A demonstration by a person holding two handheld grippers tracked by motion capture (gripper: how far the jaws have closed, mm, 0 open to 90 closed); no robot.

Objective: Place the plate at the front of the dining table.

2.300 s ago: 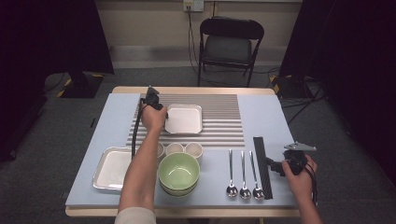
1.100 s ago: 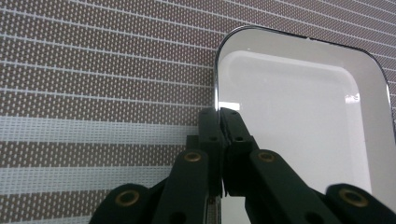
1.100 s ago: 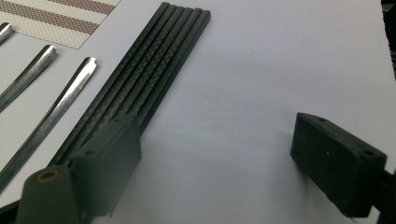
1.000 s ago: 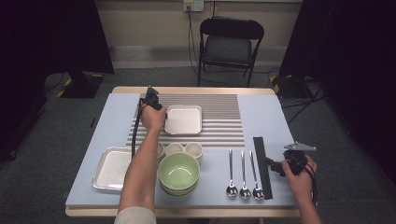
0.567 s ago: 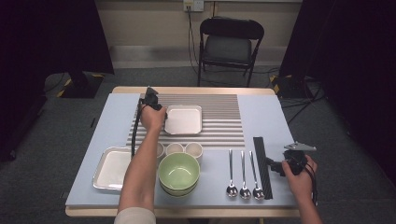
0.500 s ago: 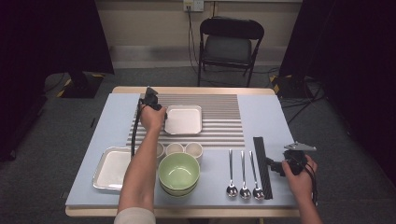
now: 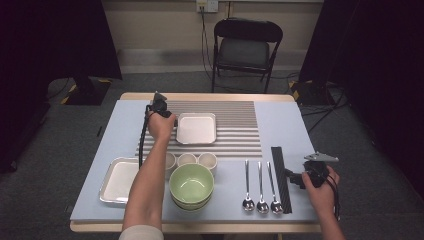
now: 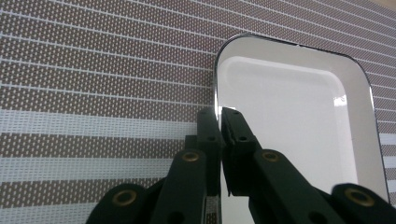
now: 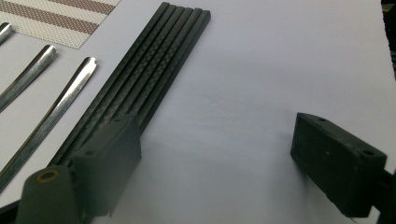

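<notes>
A white square plate (image 7: 196, 128) (image 8: 289, 121) lies on the striped placemat (image 7: 235, 125) (image 8: 93, 70) at the table's far middle. My left gripper (image 7: 174, 125) (image 8: 218, 114) pinches the plate's left rim; its jaws have just been opening a little, with the rim still between the pads. At the near right, my right gripper (image 7: 291, 178) (image 9: 215, 140) stands open low over bare tabletop, nothing between its jaws. Black chopsticks (image 7: 280, 175) (image 9: 154, 70) lie just left of it.
Three spoons (image 7: 260, 185) (image 9: 37, 65) lie left of the chopsticks. Stacked green bowls (image 7: 191, 184) sit at the near middle behind three small white cups (image 7: 192, 160). A metal tray (image 7: 117, 180) lies at near left. A folding chair (image 7: 247, 45) stands beyond the table.
</notes>
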